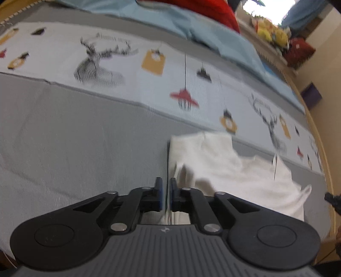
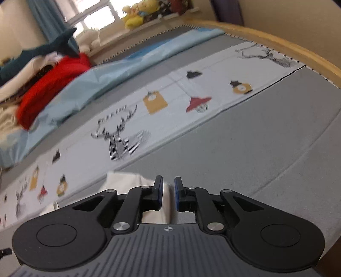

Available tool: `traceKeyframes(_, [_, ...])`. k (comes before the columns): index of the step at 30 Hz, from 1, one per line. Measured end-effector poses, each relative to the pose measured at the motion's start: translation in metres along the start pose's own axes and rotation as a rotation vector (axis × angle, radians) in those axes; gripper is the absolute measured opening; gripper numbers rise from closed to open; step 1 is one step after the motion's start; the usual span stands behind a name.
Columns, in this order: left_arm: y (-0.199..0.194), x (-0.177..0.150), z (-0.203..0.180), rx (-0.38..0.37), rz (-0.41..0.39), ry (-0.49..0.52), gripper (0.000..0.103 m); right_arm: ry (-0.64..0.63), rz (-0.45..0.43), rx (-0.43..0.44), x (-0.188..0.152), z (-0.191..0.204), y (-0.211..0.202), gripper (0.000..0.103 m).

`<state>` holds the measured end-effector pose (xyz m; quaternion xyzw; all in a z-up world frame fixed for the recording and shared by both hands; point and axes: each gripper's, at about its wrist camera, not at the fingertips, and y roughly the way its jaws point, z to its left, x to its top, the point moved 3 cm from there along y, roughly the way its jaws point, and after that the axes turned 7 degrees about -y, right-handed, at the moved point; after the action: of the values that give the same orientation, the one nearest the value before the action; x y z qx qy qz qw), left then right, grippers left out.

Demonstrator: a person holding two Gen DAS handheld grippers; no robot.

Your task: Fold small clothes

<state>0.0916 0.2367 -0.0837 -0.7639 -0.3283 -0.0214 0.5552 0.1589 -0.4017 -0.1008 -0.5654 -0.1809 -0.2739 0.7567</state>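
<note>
A small white garment (image 1: 230, 168) lies on the grey bed sheet (image 1: 74, 132), partly folded, with a strap loop at its right end. My left gripper (image 1: 167, 192) is over the garment's left edge, jaws nearly closed with white cloth between them. In the right wrist view the same white garment (image 2: 130, 183) lies under and left of my right gripper (image 2: 168, 194), whose jaws stand a little apart over its right edge; I cannot tell whether they pinch it. The right gripper's tip shows at the far right of the left wrist view (image 1: 332, 200).
A printed white band with deer and lamp motifs (image 1: 149, 70) crosses the bed beyond the garment. Further back lie a light blue cloth (image 1: 213, 36) and a red garment (image 2: 51, 87). The wooden bed rim (image 2: 287, 42) curves along the right. Plush toys (image 2: 136, 15) sit on the sill.
</note>
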Motion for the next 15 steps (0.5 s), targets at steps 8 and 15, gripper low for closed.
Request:
traceKeyframes(8, [0.032, -0.015, -0.017, 0.036, 0.072, 0.091, 0.027, -0.122, 0.170, 0.049, -0.029, 0.014, 0.039, 0.011])
traceKeyframes(15, [0.058, -0.009, -0.031, 0.077, 0.092, 0.148, 0.027, -0.154, 0.212, 0.040, -0.027, 0.027, 0.076, 0.021])
